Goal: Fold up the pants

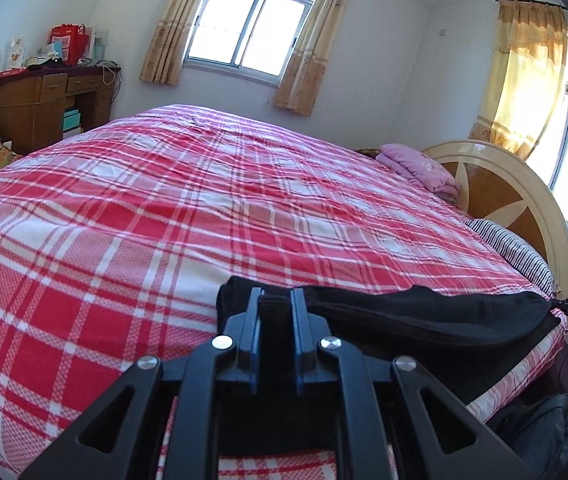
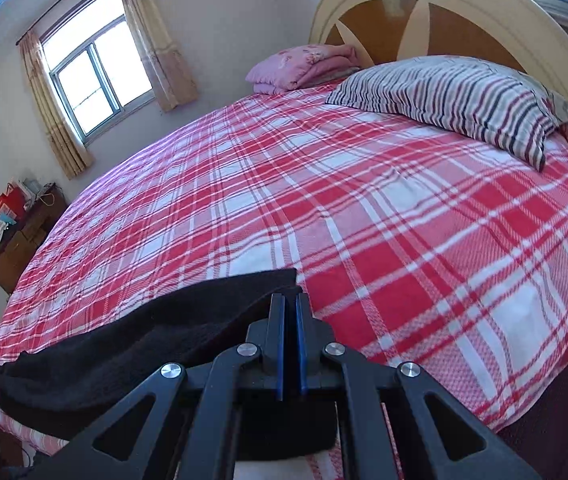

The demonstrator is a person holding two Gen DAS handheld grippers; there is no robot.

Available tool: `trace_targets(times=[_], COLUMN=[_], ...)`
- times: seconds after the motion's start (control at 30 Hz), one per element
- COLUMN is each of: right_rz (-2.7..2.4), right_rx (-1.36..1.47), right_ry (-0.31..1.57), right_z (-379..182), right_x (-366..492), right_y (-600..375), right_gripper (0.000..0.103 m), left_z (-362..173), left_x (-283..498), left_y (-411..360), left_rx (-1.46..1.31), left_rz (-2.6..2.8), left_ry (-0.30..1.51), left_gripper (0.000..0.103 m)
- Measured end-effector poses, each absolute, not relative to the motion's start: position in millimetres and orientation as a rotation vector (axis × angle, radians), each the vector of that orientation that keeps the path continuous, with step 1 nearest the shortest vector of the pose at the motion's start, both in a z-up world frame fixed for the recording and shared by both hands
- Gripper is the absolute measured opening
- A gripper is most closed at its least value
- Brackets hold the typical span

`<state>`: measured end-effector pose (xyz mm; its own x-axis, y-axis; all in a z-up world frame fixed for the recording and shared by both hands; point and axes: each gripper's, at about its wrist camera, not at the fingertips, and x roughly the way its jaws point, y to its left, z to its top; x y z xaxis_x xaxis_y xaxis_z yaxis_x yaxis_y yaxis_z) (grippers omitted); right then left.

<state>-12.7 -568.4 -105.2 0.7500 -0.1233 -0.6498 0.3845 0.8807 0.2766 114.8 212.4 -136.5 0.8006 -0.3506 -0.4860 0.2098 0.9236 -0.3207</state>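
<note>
Left wrist view: the left hand-held gripper (image 1: 275, 300) is clamped on one end of the black pants (image 1: 424, 316), which are stretched above the near edge of the bed (image 1: 123, 220) with its red plaid sheet. In the right wrist view, the right hand-held gripper (image 2: 290, 304) is clenched on the other end of the pants (image 2: 143, 340). A striped pillow (image 2: 464, 100) is seen by the headboard (image 2: 444, 12).

Both cams sit low at the bed's (image 1: 163, 200) near edge, looking across it. Left cam faces the window wall (image 1: 364, 60), headboard (image 1: 496, 184) at right; right cam angles toward it. Shared: bedspread, pink bedding (image 2: 300, 66).
</note>
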Motion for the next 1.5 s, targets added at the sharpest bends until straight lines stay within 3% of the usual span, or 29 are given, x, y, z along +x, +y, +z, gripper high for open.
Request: trace_targets(times=[0.27, 0.37, 0.43, 0.5, 0.53, 0.83, 0.93, 1.27, 1.5], right_rz=[-0.289, -0.288, -0.295, -0.321, -0.33, -0.327, -0.222, 0.196, 0.343], right_rx=[0.39, 0.374, 0.377, 0.37, 0.366, 0.194, 0.051, -0.325, -0.337], right_ry=[0.679, 0.67, 0.672, 0.675, 0.674, 0.583, 0.608, 0.721, 0.705], right_z=[-112.7, -112.9, -112.5, -110.9, -109.5, -68.5, -61.6, -97.9, -108.8], right_x=[-21.2, -25.6, -28.5, -32.1, -34.8, -51.6, -34.8, 40.1, 60.4], right_y=[-567.0, -563.9, -564.0, -564.0, -563.4, -503.5, -453.7, -275.7, -212.6], right_gripper=[0.005, 0.006, 0.011, 0.032, 0.036, 0.038, 0.045, 0.047, 0.047], left_z=[-146.2, -153.0, -156.1, -158.6, -159.5, -163.5, -162.4, -136.4, -149.8], left_x=[100.0, 93.8, 87.8, 80.6, 75.9, 59.4, 57.2, 90.8, 148.7], left_y=[209.5, 214.9, 221.2, 228.2, 232.5, 256.5, 263.2, 226.0, 216.5], left_rx=[-0.163, -0.136, -0.129, -0.126, -0.127, -0.137, -0.181, -0.205, -0.21], left_rz=[-0.302, -0.285, -0.273, -0.262, -0.256, -0.179, -0.184, -0.331, -0.277], left_ry=[0.585, 0.606, 0.615, 0.619, 0.617, 0.625, 0.64, 0.685, 0.827], left_gripper=[0.019, 0.032, 0.047, 0.058, 0.061, 0.061, 0.061, 0.061, 0.061])
